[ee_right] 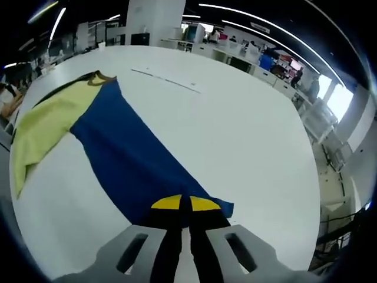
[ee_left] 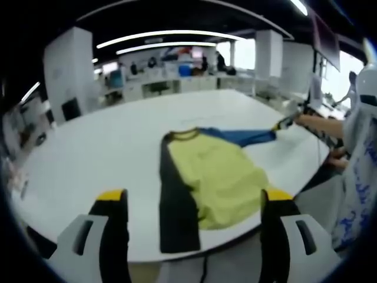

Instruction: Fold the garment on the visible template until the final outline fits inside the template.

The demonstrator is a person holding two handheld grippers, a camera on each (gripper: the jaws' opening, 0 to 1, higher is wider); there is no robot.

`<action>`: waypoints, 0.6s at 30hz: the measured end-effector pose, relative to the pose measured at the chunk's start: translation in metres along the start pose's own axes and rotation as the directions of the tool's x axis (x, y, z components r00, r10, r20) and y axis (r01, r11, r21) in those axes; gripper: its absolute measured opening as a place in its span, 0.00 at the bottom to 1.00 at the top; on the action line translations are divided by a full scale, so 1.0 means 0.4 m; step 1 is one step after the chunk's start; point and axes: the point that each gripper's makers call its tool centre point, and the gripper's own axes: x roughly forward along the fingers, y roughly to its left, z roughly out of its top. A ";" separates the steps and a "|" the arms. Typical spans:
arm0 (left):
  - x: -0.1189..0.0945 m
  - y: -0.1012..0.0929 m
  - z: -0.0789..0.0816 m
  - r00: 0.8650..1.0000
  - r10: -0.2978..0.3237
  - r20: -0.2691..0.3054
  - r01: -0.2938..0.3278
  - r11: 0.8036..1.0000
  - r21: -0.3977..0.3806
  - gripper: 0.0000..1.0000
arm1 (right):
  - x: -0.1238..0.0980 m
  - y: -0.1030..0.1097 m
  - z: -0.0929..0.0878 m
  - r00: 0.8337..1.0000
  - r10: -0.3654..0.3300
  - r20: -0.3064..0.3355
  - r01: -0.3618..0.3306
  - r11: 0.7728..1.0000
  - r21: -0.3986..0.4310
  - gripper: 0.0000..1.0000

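Clearly the long-sleeved shirt (ee_left: 209, 180) is light, limp cloth: it lies flat on the white table (ee_left: 106, 147), yellow body in the middle, black sleeve (ee_left: 177, 212) folded along one side, blue sleeve (ee_right: 126, 159) stretched out long. It should drape and slide easily, so it is best pinched at a cuff, hem or corner, not mid-panel. The right gripper (ee_right: 188, 206) does just that: its yellow-tipped jaws are pressed together on the blue sleeve's cuff end, low over the table, reaching out from the person's arm at the far side. The left gripper (ee_left: 194, 197) hangs back above the near table edge, jaws spread wide and holding nothing, aimed at the shirt's hem.
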 end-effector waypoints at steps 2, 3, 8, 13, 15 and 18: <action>-0.001 -0.001 0.000 1.000 -0.001 0.005 0.001 1.000 -0.003 0.89 | -0.017 -0.006 -0.006 1.000 -0.007 0.004 0.007 1.000 -0.003 0.01; -0.002 0.000 0.000 1.000 -0.001 0.005 0.001 1.000 -0.003 0.89 | -0.023 -0.011 -0.008 1.000 -0.009 0.006 0.009 1.000 -0.003 0.01; -0.002 0.001 -0.003 1.000 -0.005 0.004 0.005 1.000 0.000 0.89 | -0.056 -0.015 -0.037 1.000 -0.030 0.006 0.030 0.999 0.010 0.01; 0.001 -0.006 0.003 1.000 -0.015 0.011 0.015 1.000 0.010 0.89 | -0.079 -0.026 -0.061 0.999 -0.045 -0.001 0.045 0.999 0.026 0.01; 0.002 -0.009 0.007 1.000 -0.020 0.015 0.020 1.000 0.013 0.89 | -0.090 -0.030 -0.070 0.999 -0.051 -0.002 0.051 0.998 0.036 0.01; 0.001 -0.012 0.011 0.999 -0.025 0.020 0.025 1.000 0.018 0.89 | -0.106 -0.034 -0.089 0.998 -0.063 -0.005 0.063 0.997 0.052 0.01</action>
